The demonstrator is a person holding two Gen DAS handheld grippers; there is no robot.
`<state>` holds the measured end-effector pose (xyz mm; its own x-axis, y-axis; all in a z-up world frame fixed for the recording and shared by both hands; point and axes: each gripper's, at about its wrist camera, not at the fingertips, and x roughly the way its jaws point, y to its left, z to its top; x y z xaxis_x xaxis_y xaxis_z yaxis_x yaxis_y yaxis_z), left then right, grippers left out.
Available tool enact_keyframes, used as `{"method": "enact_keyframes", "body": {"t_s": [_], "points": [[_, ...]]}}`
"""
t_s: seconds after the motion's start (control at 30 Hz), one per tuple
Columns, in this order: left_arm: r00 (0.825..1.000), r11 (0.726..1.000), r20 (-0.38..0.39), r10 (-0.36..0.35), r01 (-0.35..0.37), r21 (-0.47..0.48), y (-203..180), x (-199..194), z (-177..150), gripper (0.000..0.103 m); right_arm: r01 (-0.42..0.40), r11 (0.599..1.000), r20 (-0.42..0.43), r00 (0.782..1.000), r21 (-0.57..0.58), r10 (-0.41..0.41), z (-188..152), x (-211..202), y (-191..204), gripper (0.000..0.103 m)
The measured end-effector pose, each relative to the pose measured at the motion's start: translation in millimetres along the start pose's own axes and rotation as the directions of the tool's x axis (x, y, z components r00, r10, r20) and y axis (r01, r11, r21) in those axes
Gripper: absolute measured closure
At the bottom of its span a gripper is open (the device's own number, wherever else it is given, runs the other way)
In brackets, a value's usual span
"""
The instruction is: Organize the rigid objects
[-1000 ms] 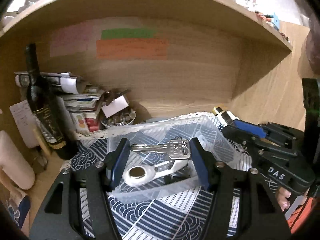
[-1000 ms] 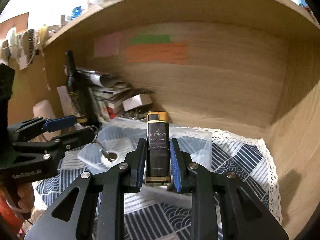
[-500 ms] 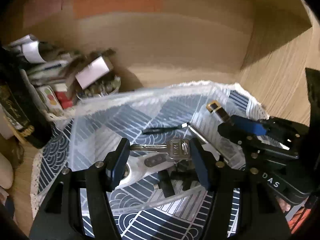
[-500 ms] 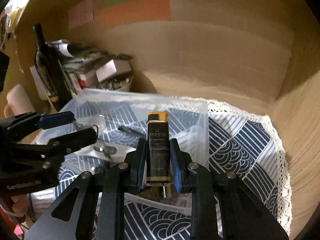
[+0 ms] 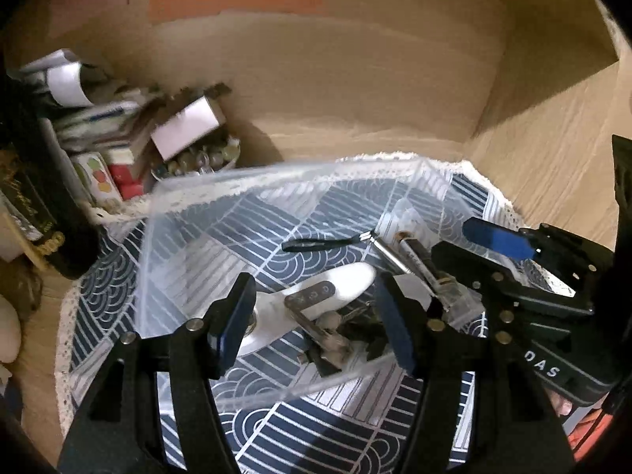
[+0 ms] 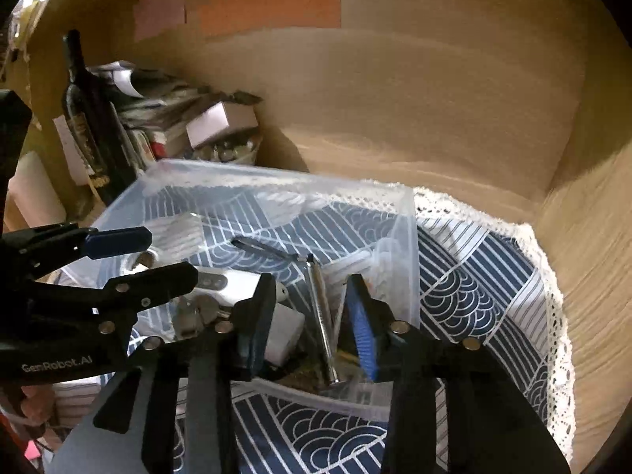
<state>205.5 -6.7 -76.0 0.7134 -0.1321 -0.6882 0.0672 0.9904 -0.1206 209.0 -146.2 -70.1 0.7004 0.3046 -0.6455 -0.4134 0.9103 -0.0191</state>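
Observation:
A clear plastic bin stands on a blue patterned cloth inside a wooden shelf. My left gripper is open and empty over the bin's near side; the key lies below it beside a white opener-like tool. My right gripper is open and empty over the bin's right part; it also shows in the left wrist view. The dark lighter lies in the bin next to a metal rod and a black clip.
A dark wine bottle stands at the left by a stack of papers and boxes and a small bowl of bits. The shelf's wooden back and right wall close in around the lace-edged cloth.
Both grippers opened over the bin. The key dropped from the left gripper and the lighter from the right one; both now lie in the bin.

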Motion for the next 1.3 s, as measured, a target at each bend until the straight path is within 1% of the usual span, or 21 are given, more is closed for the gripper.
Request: {"method": "enact_keyframes", "body": {"t_s": [0.1,0.13,0.17,0.3,0.33,0.37,0.43,0.5,0.53,0.57,0.63,0.7,0.77,0.83,1.0,1.3], "points": [[0.999,1.0,0.051,0.009,-0.009,0.008,0,-21,1,0.037,-0.01,1.0,0.046,0.999,-0.002,0.01,3,-19,4,0.065],[0.997,1.0,0.069,0.013,-0.014,0.01,0,-28,1,0.035,-0.014,1.0,0.067,0.998,-0.003,0.014,4,-28,5,0.063],[0.996,1.0,0.089,0.017,-0.018,0.012,1,-36,1,0.034,-0.018,1.0,0.083,0.996,-0.003,0.018,5,-34,6,0.059],[0.986,0.999,0.162,0.025,-0.028,0.016,0,-68,-2,0.031,-0.032,0.999,0.163,0.986,-0.008,0.033,7,-68,15,0.055],[0.983,1.0,0.184,0.024,-0.027,0.013,-1,-78,-4,0.028,-0.036,0.999,0.185,0.982,-0.009,0.037,7,-77,18,0.052],[0.98,1.0,0.198,0.022,-0.025,0.012,0,-84,-5,0.027,-0.041,0.999,0.211,0.976,-0.008,0.042,7,-87,20,0.045],[0.972,1.0,0.234,0.019,-0.022,0.011,-1,-101,-9,0.025,-0.049,0.999,0.254,0.966,-0.009,0.049,4,-104,25,0.039],[0.965,1.0,0.261,0.019,-0.023,0.015,-3,-116,-13,0.022,-0.052,0.999,0.288,0.956,-0.012,0.053,2,-119,30,0.038],[0.959,1.0,0.284,0.021,-0.026,0.016,-3,-125,-15,0.019,-0.054,0.998,0.308,0.95,-0.012,0.055,0,-127,32,0.036],[0.954,0.999,0.299,0.023,-0.029,0.016,-5,-132,-18,0.018,-0.057,0.998,0.322,0.945,-0.01,0.057,-2,-133,34,0.031],[0.942,0.999,0.335,0.024,-0.033,0.019,-6,-148,-23,0.014,-0.061,0.998,0.353,0.934,-0.009,0.06,-7,-145,38,0.027],[0.932,0.999,0.361,0.026,-0.037,0.023,-8,-159,-28,0.012,-0.056,0.998,0.378,0.924,-0.01,0.055,-11,-155,42,0.024],[0.92,0.999,0.39,0.035,-0.046,0.019,-9,-171,-34,0.005,-0.057,0.998,0.395,0.917,-0.009,0.056,-15,-163,44,0.019],[0.91,0.999,0.413,0.033,-0.047,0.024,-11,-182,-39,0.005,-0.055,0.998,0.405,0.913,-0.007,0.053,-17,-166,46,0.019],[0.895,0.998,0.444,0.036,-0.058,0.035,-16,-199,-49,0.002,-0.058,0.998,0.407,0.912,0.001,0.052,-22,-170,51,0.017],[0.894,0.997,0.448,0.029,-0.055,0.045,-19,-203,-54,0.001,-0.046,0.999,0.413,0.91,0.013,0.037,-30,-177,54,0.014]]}}
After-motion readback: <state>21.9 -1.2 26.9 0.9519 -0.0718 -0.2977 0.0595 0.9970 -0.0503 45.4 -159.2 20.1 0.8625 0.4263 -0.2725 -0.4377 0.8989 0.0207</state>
